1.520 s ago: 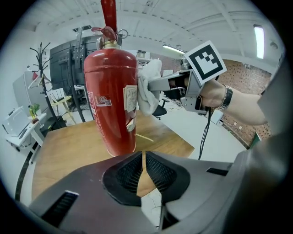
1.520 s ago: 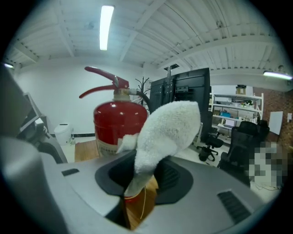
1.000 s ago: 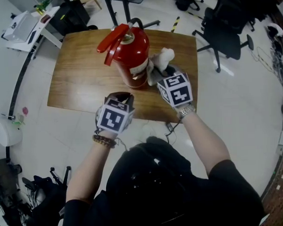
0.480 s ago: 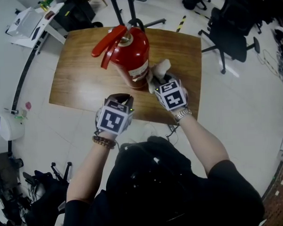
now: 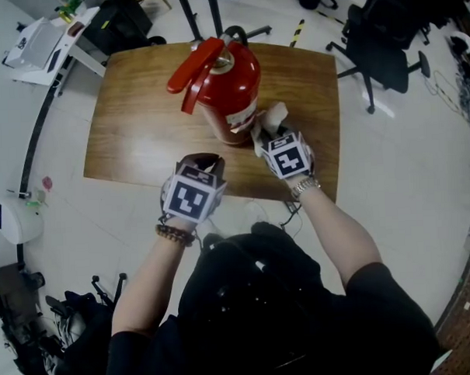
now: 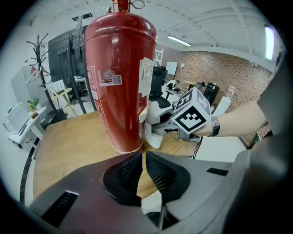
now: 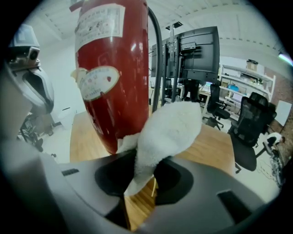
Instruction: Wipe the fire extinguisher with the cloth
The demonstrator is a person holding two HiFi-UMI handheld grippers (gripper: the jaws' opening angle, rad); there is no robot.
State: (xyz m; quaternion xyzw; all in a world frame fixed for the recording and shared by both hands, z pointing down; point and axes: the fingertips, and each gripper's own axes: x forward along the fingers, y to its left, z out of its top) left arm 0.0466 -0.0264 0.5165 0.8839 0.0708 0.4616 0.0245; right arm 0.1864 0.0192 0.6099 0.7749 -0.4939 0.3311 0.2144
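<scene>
A red fire extinguisher [image 5: 229, 88] stands upright on the wooden table [image 5: 139, 132]; it fills the left gripper view [image 6: 120, 77] and the right gripper view [image 7: 113, 73]. My right gripper [image 5: 270, 139] is shut on a white cloth [image 7: 167, 132], which bulges out of the jaws and presses against the lower right side of the red cylinder [image 5: 265, 121]. My left gripper [image 5: 203, 162] is shut with nothing in it, its pads [image 6: 158, 171] meeting just short of the extinguisher's base near the table's front edge.
Black office chairs [image 5: 380, 36] stand on the white floor to the right of the table. A white desk with papers [image 5: 42, 43] is at the far left. The extinguisher's black hose [image 7: 155, 55] runs down its far side.
My right gripper has slid down the extinguisher's side with the cloth, from the middle of the body towards its base. The left gripper has stayed put.
</scene>
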